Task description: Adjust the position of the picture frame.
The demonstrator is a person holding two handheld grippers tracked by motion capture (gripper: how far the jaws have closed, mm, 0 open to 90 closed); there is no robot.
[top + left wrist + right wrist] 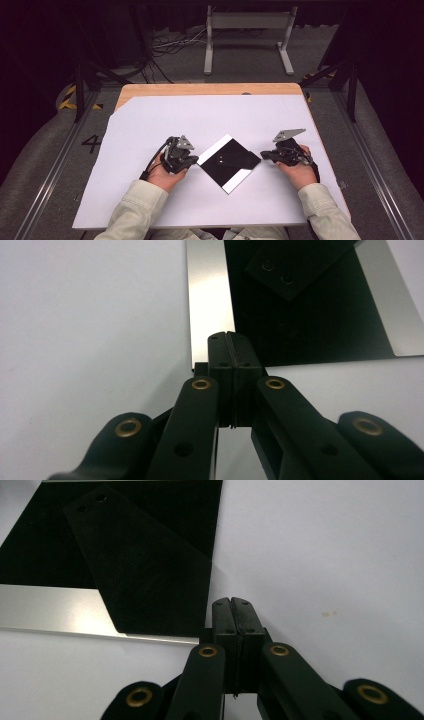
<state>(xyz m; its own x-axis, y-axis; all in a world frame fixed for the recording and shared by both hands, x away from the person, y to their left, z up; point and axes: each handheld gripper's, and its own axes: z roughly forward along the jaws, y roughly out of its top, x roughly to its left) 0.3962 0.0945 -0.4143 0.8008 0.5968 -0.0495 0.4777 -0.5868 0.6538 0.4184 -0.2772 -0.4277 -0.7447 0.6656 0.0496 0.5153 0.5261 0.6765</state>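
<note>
Black square plate (229, 162) flat on white sheet (150, 125) of bench (210, 89), turned like a diamond between both hands, bright silvery strips along two opposite edges. Smaller black tapered piece (235, 159) with two small holes lying on top of plate, wide end toward right hand; in right gripper view (145, 575) seems to overhang plate's edge a little, holes at far narrow end. Left gripper (192, 160) jaws together, nothing between them, tip at plate's left corner; in left gripper view (231, 340) tip sits just at the corner where bright strip meets dark surface, contact hard to confirm. Right gripper (263, 155) jaws together too, empty, tip just beside plate's right corner; right gripper view (231, 605) puts tip close to tapered piece's wide end, small gap of white sheet visible. Plate lies inward from each gripper, corner-to-corner axis running hand to hand. Both about equally near plate; right nearer the tapered piece. Likely next: opening jaws before any pinch, or nudging corners with jaws pressed together.
</note>
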